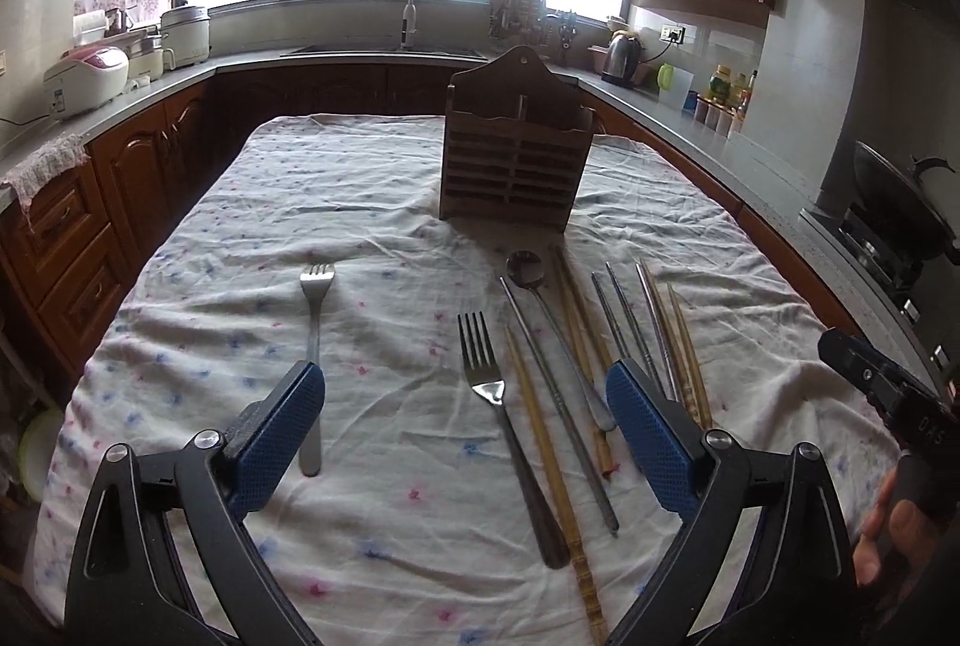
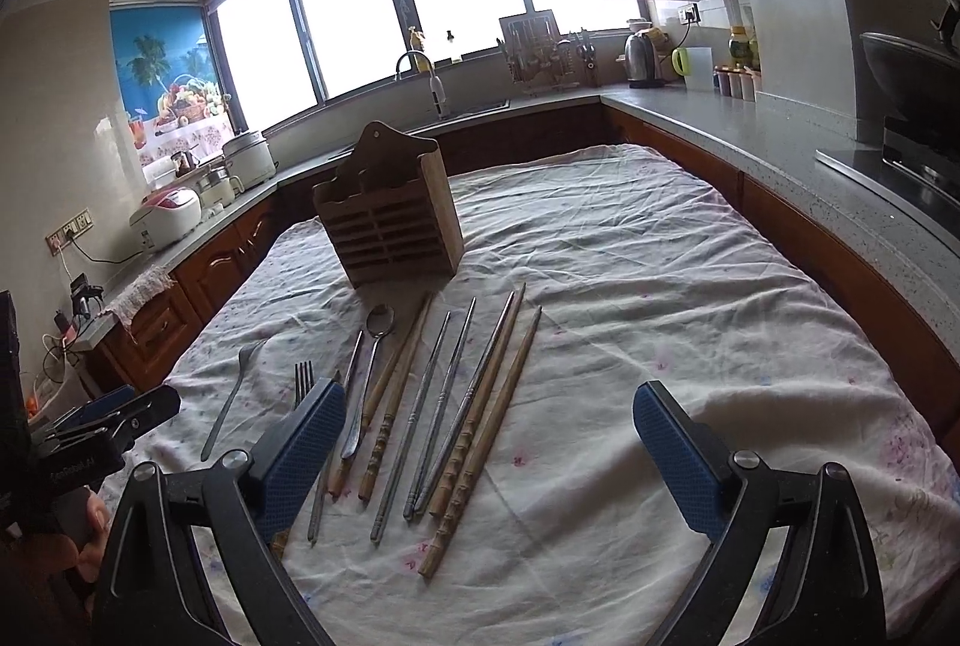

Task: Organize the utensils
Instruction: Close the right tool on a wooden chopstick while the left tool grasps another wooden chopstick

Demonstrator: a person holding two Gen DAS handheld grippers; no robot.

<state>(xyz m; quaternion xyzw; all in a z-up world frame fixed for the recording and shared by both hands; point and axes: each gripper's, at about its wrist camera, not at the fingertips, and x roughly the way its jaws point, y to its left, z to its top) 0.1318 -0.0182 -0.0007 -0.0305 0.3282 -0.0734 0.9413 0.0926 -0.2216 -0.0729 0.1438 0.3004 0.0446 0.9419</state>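
Observation:
A wooden utensil holder (image 1: 516, 147) stands upright at the far middle of the cloth-covered table (image 1: 372, 202); it also shows in the right wrist view (image 2: 390, 226). In front of it lie two forks (image 1: 313, 340) (image 1: 498, 406), a spoon (image 1: 540, 310), and several metal and bamboo chopsticks (image 1: 654, 322) (image 2: 474, 406). My left gripper (image 1: 465, 424) is open and empty, low over the near forks. My right gripper (image 2: 489, 442) is open and empty, low over the chopsticks' near ends; part of it shows at the right edge of the left wrist view (image 1: 882, 388).
Grey counters (image 2: 750, 129) with wooden cabinets ring the table on three sides. A sink tap (image 1: 402, 3), kettle (image 1: 621, 54), rice cookers (image 1: 90, 75) and a wok on a stove (image 1: 900, 208) sit on them.

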